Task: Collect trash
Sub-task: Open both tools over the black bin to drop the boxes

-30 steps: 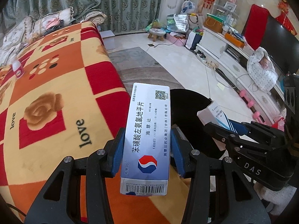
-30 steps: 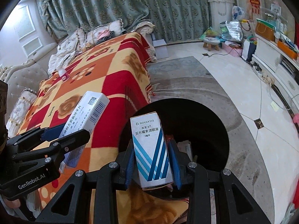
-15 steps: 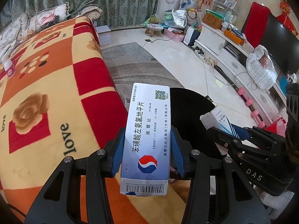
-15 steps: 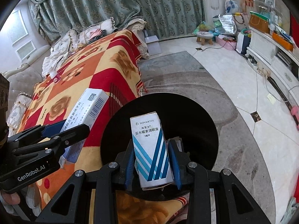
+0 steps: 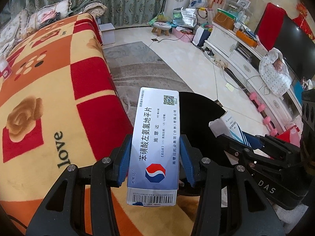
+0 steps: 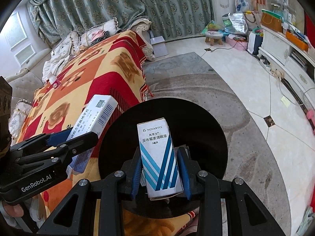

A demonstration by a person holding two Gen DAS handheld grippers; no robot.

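My left gripper (image 5: 154, 157) is shut on a long pale-blue medicine box (image 5: 156, 137) with a red and blue logo, held over the blanket's edge beside a round black bin (image 5: 198, 125). The same box (image 6: 94, 125) shows in the right wrist view, held by the left gripper (image 6: 78, 139). My right gripper (image 6: 160, 169) is shut on a white Novartis eye-drop box (image 6: 159, 157) with blue stripes, held right above the bin's black opening (image 6: 196, 133). The right gripper (image 5: 242, 143) and its box (image 5: 230, 125) also show in the left wrist view.
A red, orange and yellow blanket (image 5: 49, 90) covers the sofa at left, with a small pink-capped bottle (image 5: 5, 68) on it. A grey rug (image 6: 196, 82) and tiled floor lie beyond the bin. A white TV cabinet (image 5: 236, 47) and pink dumbbells (image 5: 261, 108) stand at right.
Both grippers have shifted right, away from the blanket and towards the bin, still holding their boxes. The bin's opening now lies more fully under the Novartis box.
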